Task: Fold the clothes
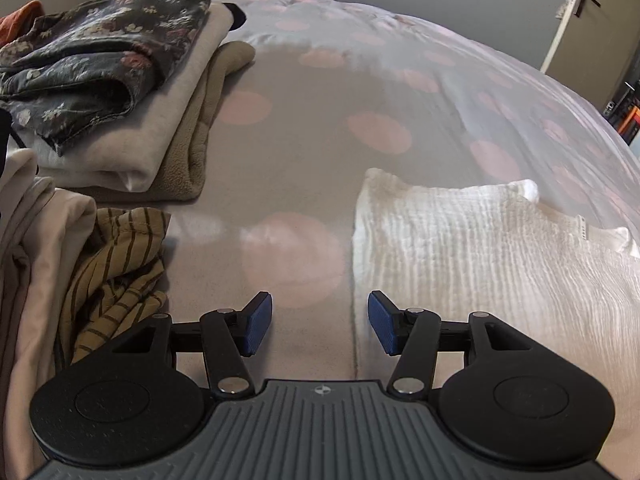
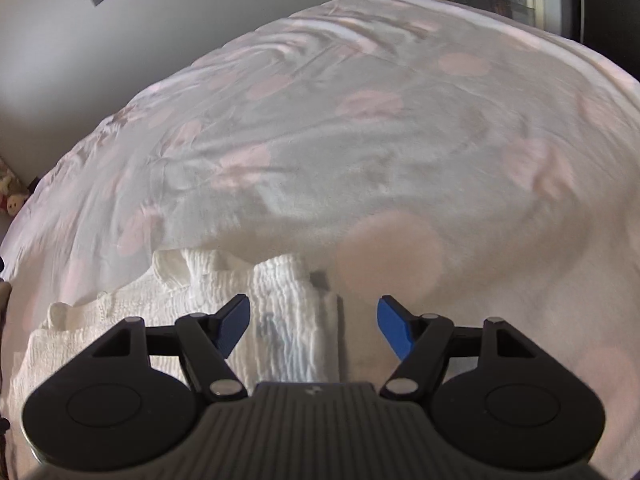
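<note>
Left wrist view has the left gripper [image 1: 320, 326] with its 2 blue pads spread wide and nothing between them, hovering over the spotted bedcover [image 1: 296, 128]; the white crinkled garment [image 1: 480, 256] lies ahead and to the right of this claw, its near left edge running roughly forward past the right pad; a stack of folded clothes [image 1: 132, 120] sits far ahead on the left, and a striped garment [image 1: 116, 264] lies crumpled just left of the claw; right wrist view has the right gripper [image 2: 314, 328] equally wide and empty, with a narrow strip of the same white crinkled garment [image 2: 292, 320] directly between and ahead of its pads, long axis pointing forward, the rest spreading away to the claw's left; I judge the right claw the nearer, already straddling the cloth, while the left sits off its edge; whether this piece is part-folded or only laid out, the layers do not settle.
</note>
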{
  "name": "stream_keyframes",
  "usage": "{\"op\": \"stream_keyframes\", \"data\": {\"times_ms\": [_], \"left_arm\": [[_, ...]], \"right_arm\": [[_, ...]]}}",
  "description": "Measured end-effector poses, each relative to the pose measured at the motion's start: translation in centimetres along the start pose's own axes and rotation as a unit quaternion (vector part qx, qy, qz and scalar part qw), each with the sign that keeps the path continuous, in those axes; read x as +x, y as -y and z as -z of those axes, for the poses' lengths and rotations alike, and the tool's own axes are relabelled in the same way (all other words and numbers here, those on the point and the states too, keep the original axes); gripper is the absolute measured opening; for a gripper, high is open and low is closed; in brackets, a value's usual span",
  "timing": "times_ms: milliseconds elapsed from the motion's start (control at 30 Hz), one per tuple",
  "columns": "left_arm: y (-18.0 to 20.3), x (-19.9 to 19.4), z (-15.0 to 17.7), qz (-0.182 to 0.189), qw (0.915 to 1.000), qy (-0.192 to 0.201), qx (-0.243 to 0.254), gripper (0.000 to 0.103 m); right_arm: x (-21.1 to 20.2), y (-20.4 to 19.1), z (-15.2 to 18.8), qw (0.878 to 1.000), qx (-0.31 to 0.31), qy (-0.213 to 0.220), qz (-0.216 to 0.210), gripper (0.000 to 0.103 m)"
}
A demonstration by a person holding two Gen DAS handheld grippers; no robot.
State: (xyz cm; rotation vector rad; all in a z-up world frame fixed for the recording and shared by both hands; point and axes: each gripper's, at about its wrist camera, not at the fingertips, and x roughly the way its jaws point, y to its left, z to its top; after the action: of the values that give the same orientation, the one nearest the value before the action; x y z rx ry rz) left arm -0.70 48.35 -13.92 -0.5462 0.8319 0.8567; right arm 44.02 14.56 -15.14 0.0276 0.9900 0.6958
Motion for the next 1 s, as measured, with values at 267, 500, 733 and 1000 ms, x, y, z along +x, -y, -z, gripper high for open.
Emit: {"op": "stream_keyframes", "data": {"times_ms": [267,500,733,1000], "left_arm": [[0.9,0.8,0.3,-0.002,0.9998,-0.009,0.016,0.051],[1.0,0.9,0.4,-0.001,0.9999,-0.012,0.01,0.051],[1.0,0.9,0.5,0.004,0.9999,-0.015,0.005,0.051],[0.8,1.0,0.5,0.008,0.9998,-0.018,0.0,0.051]], "right_arm": [[2.7,0.1,0.8,0.997,-0.044,-0.019,-0.052,0.103],[3.0,0.5,0.7,0.997,-0.027,-0.018,-0.075,0.103],[2.9,1.7,0.8,0.993,-0.012,-0.013,-0.113,0.103],[3.0,0.7,0.8,0.995,-0.028,-0.015,-0.092,0.103]]}}
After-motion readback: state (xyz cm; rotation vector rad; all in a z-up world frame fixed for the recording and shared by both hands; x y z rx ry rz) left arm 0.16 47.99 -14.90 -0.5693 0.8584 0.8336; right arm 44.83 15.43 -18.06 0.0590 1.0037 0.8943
